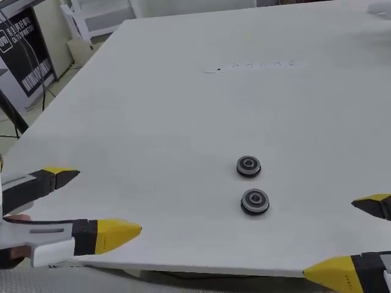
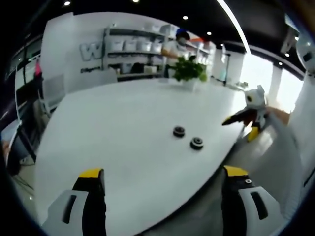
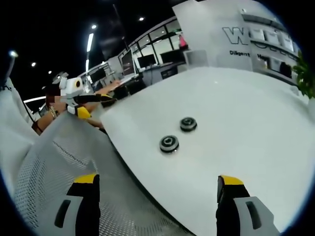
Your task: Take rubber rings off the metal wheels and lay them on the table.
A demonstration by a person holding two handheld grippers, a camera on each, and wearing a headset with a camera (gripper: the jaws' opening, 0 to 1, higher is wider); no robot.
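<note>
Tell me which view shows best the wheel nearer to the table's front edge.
The head view: the near wheel is largest and sharpest there, seen from above. The right gripper view shows it slightly smaller and at a slant. The left gripper view shows it as a small dark disc.

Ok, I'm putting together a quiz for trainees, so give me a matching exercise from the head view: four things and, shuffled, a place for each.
1 left gripper
2 right gripper
3 nearer wheel
4 white strip

A far across the table
B lower right, jaws open
C just this side of the farther wheel
D lower left, jaws open

Pairs: 1-D, 2-B, 3-C, 4-A
</note>
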